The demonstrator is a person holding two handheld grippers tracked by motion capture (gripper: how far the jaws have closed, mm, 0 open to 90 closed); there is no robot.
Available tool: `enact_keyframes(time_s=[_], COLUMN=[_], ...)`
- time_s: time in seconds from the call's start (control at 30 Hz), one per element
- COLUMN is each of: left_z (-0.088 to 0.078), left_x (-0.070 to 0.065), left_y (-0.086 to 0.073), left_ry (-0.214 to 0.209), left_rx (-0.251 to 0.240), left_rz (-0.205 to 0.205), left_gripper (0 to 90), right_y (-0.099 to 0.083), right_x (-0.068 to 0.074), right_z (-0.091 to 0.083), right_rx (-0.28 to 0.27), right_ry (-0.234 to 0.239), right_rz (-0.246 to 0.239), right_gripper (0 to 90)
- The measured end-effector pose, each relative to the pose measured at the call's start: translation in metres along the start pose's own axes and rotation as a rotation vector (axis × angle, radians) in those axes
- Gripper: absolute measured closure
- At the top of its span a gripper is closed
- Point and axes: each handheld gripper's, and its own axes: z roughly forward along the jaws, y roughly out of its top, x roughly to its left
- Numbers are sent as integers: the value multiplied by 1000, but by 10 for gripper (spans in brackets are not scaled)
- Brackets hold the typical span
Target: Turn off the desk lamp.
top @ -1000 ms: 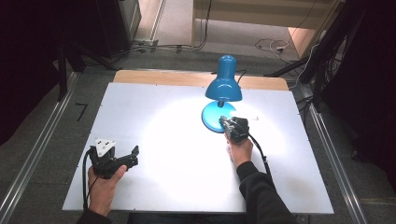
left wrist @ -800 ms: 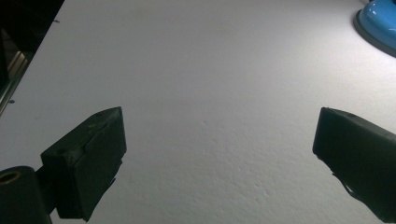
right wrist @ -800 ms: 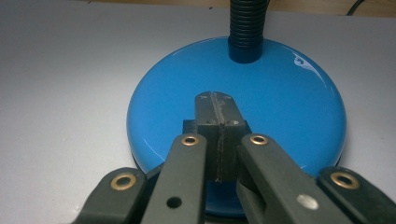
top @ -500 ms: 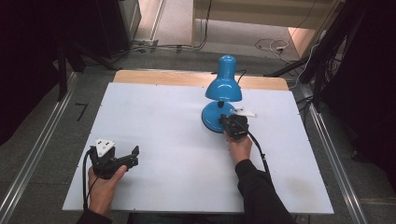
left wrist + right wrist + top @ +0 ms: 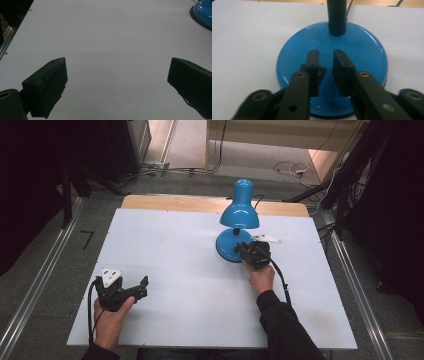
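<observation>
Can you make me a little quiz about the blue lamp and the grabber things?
1. True or false: the lamp is lit.
2. Which gripper hangs over the lamp's base?
A. left gripper
B. right gripper
3. Fill in: the left gripper's jaws are wide ____.

Key:
1. False. The white table under the shade has no bright patch.
2. B. Its jaws have just been opening, with a narrow gap and nothing between them.
3. Open.

I've got a blue desk lamp [image 5: 239,222] standing upright toward the far right of the white table [image 5: 165,270]. Round glossy base [image 5: 332,70] sits flat, a ribbed flexible neck [image 5: 337,15] rises from its back part, and the bell-shaped shade [image 5: 240,210] points down over it. It's off.
</observation>
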Motion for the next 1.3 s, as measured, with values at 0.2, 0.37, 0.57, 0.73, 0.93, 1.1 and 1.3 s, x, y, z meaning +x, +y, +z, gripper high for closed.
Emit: enact_keyframes(time_s=[0.2,0.37,0.57,0.73,0.93,1.1,1.3], left_z=[1,1,1,1,1,1,1], left_x=[1,0,1,1,1,2,2], left_y=[0,0,0,0,0,0,0], left_ry=[-2,-2,3,2,1,1,-2], left_rx=[3,3,5,4,5,5,5], left_rz=[-3,-3,-2,-3,-4,-7,-10], left_gripper=[33,34,33,33,33,33,33], right_y=[3,4,4,5,6,6,6], right_x=[-1,-1,-3,-1,1,0,0], right_z=[-7,-9,-14,-19,-22,-23,-24], right_rx=[12,22,43,47,47,51,53], right_ry=[43,36,40,58,65,59,56], right_rz=[9,-10,-15,-30,-35,-38,-41], right_gripper=[450,321,252,240,231,226,216])
